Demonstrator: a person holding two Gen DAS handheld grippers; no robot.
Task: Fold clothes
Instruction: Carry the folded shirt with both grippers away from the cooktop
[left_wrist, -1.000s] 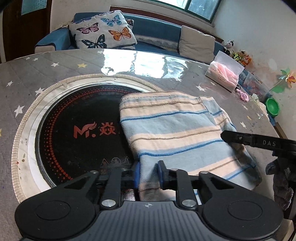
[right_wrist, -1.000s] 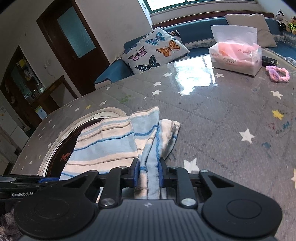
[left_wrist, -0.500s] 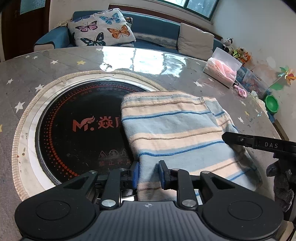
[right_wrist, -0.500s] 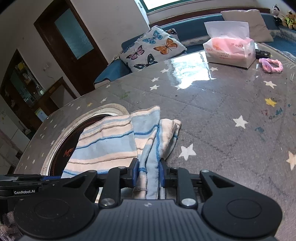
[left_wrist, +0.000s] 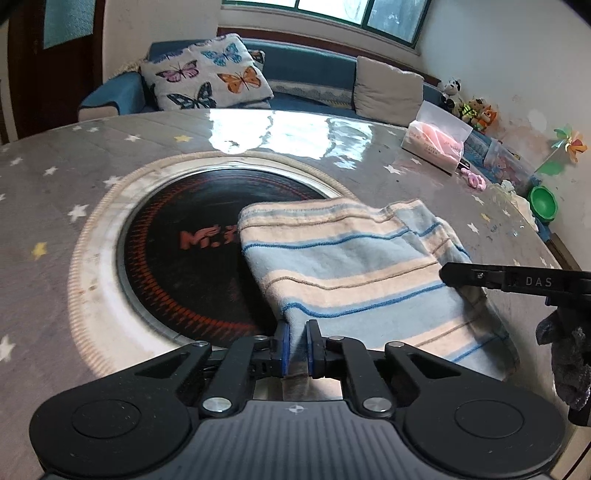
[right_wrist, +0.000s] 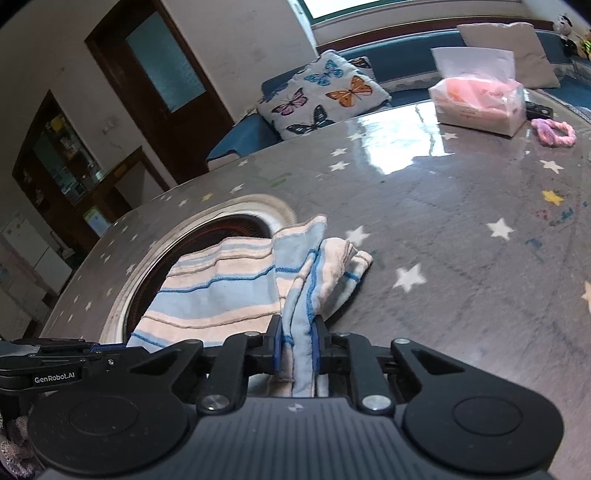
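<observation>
Through your left wrist view, the left tongs (left_wrist: 295, 345) are closing on the near edge of the striped cloth (left_wrist: 354, 266), now drawn further across the tabletop (left_wrist: 55, 192). Through the right, your right tongs (right_wrist: 295, 347) tighten on its bunched corner, so the fold is starting

We see our right gripper (right_wrist: 294, 349) closing its jaws on a bunched edge of the striped towel (right_wrist: 221, 295), which spreads toward ten o'clock over the round black cooktop (right_wrist: 236, 227). At one o'clock the tissue pack (right_wrist: 480, 101) stands on the star-patterned table (right_wrist: 461, 240); our left gripper (right_wrist: 55, 356) shows at nine o'clock.
</observation>
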